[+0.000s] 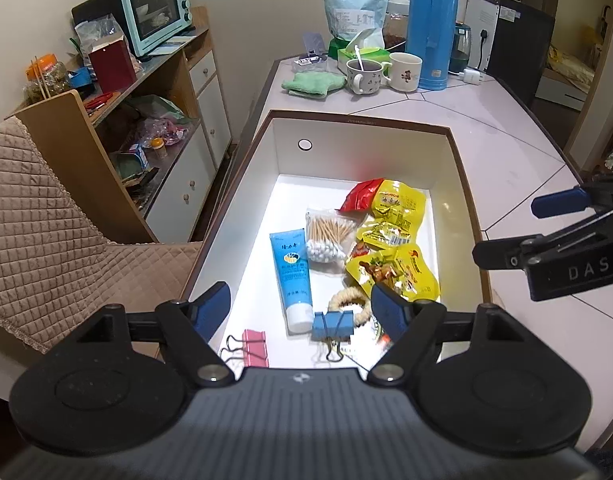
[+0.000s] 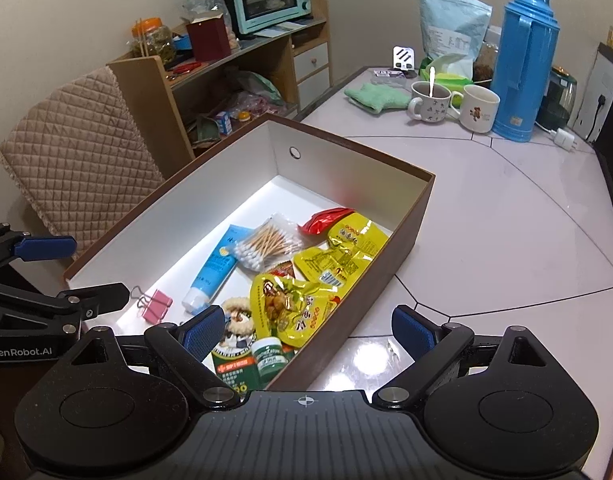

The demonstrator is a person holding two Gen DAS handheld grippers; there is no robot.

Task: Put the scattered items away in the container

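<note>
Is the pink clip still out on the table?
No, the pink clip lies inside the brown box, on its white floor near the blue tube.

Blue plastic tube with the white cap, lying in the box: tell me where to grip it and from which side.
Grip the blue plastic tube with the white cap across its flat middle, from straight above. It lies flat on the floor of the brown box, cap towards the camera, long sides exposed. Judging by the left wrist view, the bag of cotton swabs crowds only its upper right, so stay below that.
</note>
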